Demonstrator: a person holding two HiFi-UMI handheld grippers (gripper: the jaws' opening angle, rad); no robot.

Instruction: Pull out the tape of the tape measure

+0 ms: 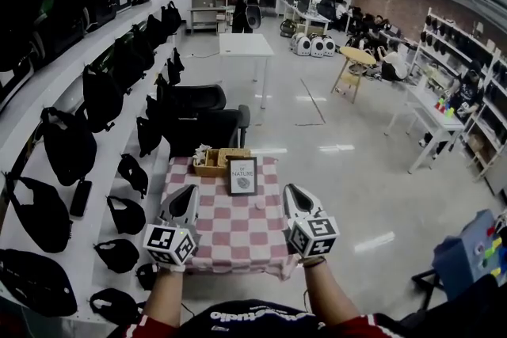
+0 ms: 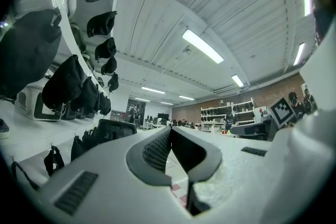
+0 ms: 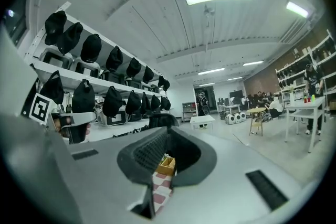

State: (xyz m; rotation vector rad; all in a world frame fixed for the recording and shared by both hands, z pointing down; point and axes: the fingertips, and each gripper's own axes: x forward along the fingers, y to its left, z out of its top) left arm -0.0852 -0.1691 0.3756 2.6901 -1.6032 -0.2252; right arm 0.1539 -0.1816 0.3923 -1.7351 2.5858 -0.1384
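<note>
The left tongs (image 1: 184, 200) and right tongs (image 1: 294, 198) are both closed and empty over the checked tabletop (image 1: 238, 237). Ahead of them stands a framed sign (image 1: 242, 176) reading "NATURE".

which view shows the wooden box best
Head view: most of the wooden box shows, from above. The right gripper view gives only a small corner of it; the left gripper view shows none of it.

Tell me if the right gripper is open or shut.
Shut: the right gripper shows its jaws meeting at the tips in its own view, nothing between them.
</note>
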